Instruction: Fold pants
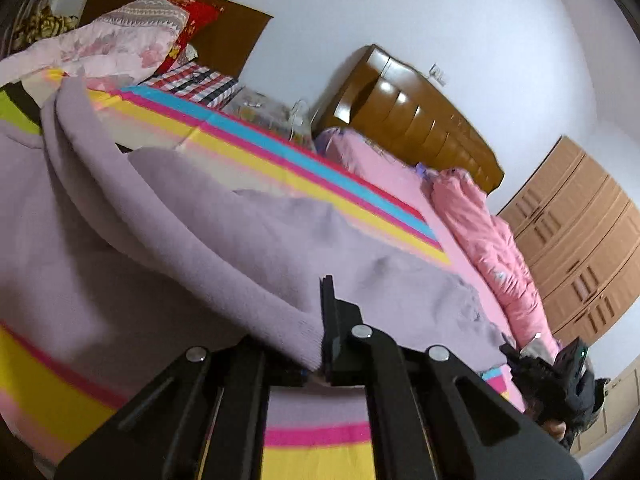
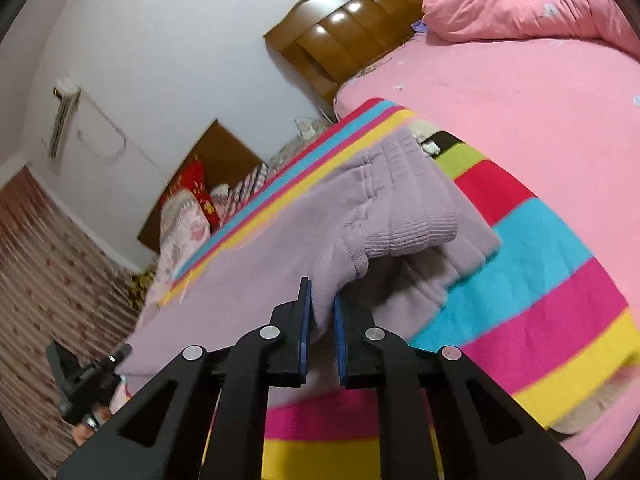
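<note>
Our left tool is clamped tight on a ribbed edge of the lilac pants, its jaws pinching the cloth. Our right tool is nearly closed too, with a fold of the same pants squeezed between its blue pads.

The pants lie across a striped blanket on the bed, partly lifted and draped, with the ribbed waistband doubled back on top. From the left wrist view a raised leg of the garment arcs up on the left and hides much of the blanket behind it.

Around us we see a pink sheet, a crumpled pink quilt by the wooden headboard, and a heap of patterned bedding at the blanket's far end. A wooden wardrobe stands past the quilt. An air conditioner hangs on the white wall. Each tool shows at the edge of the other's view: right, left.
</note>
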Demonstrator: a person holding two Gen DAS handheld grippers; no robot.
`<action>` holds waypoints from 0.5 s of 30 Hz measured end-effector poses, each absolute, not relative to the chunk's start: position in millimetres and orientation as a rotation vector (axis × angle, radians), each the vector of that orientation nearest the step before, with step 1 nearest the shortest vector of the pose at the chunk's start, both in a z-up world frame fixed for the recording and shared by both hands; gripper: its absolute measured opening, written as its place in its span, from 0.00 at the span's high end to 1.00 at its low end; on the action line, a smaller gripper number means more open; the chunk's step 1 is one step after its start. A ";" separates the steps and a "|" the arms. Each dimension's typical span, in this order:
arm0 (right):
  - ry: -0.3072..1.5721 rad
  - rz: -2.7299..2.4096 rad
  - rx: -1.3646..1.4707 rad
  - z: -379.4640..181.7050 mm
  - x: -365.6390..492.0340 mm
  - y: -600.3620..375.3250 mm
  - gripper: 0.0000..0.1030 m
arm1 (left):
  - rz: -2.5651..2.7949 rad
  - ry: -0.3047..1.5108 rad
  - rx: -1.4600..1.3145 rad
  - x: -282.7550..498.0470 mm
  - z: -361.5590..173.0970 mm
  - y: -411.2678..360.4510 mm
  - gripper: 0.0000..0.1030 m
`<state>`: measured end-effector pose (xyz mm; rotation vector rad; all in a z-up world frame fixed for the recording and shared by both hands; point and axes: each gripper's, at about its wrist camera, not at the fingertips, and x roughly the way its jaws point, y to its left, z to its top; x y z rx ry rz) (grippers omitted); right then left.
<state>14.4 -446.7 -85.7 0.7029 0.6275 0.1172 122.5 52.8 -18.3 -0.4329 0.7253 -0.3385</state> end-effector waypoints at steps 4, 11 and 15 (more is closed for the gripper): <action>0.686 0.081 0.756 -122.9 13.3 -458.1 0.92 | -0.311 0.902 -0.436 137.8 -77.8 42.6 0.96; 0.673 0.078 0.775 -122.1 15.6 -459.8 0.93 | -0.308 0.888 -0.373 136.2 -85.0 38.6 0.94; 0.658 0.075 0.777 -121.8 15.6 -458.3 0.93 | -0.314 0.882 -0.387 133.6 -89.5 43.1 0.92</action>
